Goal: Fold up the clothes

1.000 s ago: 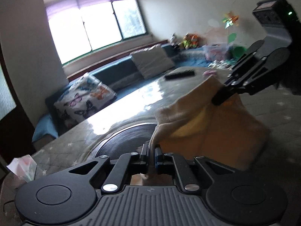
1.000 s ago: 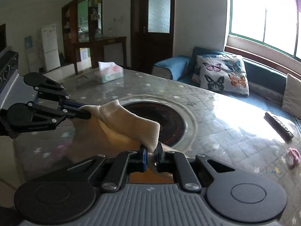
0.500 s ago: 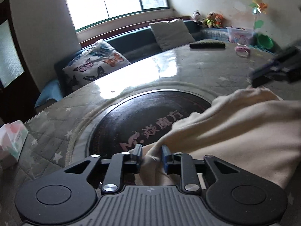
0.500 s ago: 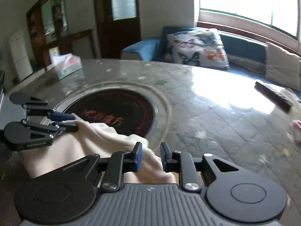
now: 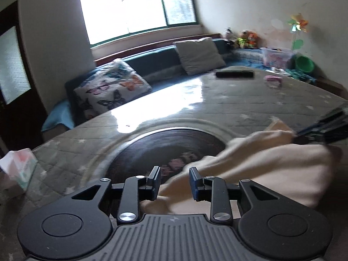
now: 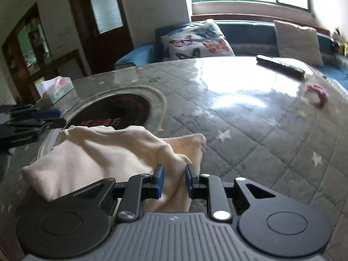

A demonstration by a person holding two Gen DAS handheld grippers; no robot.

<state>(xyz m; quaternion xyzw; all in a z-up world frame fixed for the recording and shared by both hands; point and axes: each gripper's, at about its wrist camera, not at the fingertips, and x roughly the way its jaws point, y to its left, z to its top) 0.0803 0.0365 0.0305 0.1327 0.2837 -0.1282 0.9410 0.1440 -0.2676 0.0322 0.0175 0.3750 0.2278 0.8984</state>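
A cream garment (image 5: 250, 163) lies bunched on the quilted grey table (image 5: 239, 100), its edge over the dark round inset (image 5: 169, 143). My left gripper (image 5: 175, 174) is low over the near corner; its jaws stand apart, with a fold of cloth lying loose between them. At the right edge of that view my right gripper (image 5: 322, 128) sits at the garment's far corner. In the right wrist view the garment (image 6: 108, 152) runs between my right gripper (image 6: 173, 171), whose jaws are also apart and off the cloth, and my left gripper (image 6: 50, 117).
A tissue box (image 5: 19, 169) stands at the table's left edge. A black remote (image 5: 235, 74) and a small pink item (image 5: 273, 79) lie at the far side. Behind the table runs a blue sofa with a butterfly cushion (image 5: 111, 87).
Both grippers were shut on the garment's corners and held it up. They have come down and parted their jaws, and the garment now rests on the table.
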